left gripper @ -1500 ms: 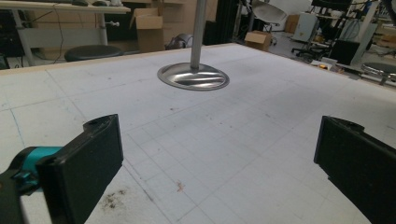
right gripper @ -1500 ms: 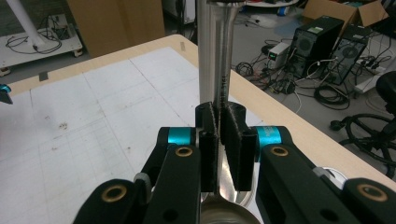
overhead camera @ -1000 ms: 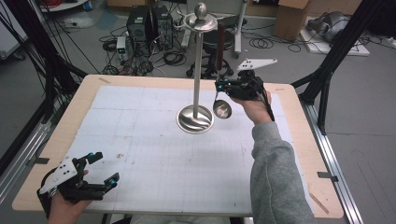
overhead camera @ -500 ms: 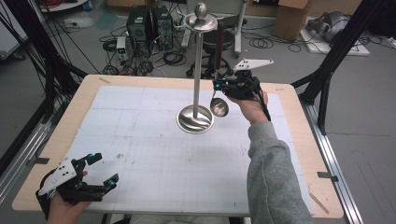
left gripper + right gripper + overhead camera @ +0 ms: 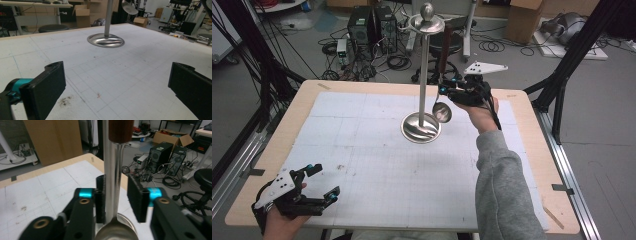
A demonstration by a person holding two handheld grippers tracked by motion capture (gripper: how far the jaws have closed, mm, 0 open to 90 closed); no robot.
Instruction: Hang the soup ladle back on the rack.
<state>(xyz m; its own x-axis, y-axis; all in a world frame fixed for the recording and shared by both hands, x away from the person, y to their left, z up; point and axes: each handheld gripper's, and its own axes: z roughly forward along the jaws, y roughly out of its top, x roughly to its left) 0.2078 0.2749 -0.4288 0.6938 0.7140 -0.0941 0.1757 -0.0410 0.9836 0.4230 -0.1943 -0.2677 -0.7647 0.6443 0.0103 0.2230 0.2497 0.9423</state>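
Observation:
A steel stand with a round base and a tall pole rises from the middle of the table. A ladle hangs from its top ring, with a brown handle above and a steel bowl low beside the pole. My right gripper straddles the ladle's thin steel stem. Its jaws have just been opening, and a gap shows beside the stem, so it stands open. At the table's near left corner my left gripper is open and holds nothing. Its jaws point toward the stand's base.
The white gridded mat covers most of the wooden table. Computer towers, cables and cardboard boxes sit on the floor beyond the far edge. Black frame legs stand at the right.
The right gripper's jaws have parted around the ladle's stem. The ladle's bowl has drifted slightly toward the pole. Both hands stay where they were.

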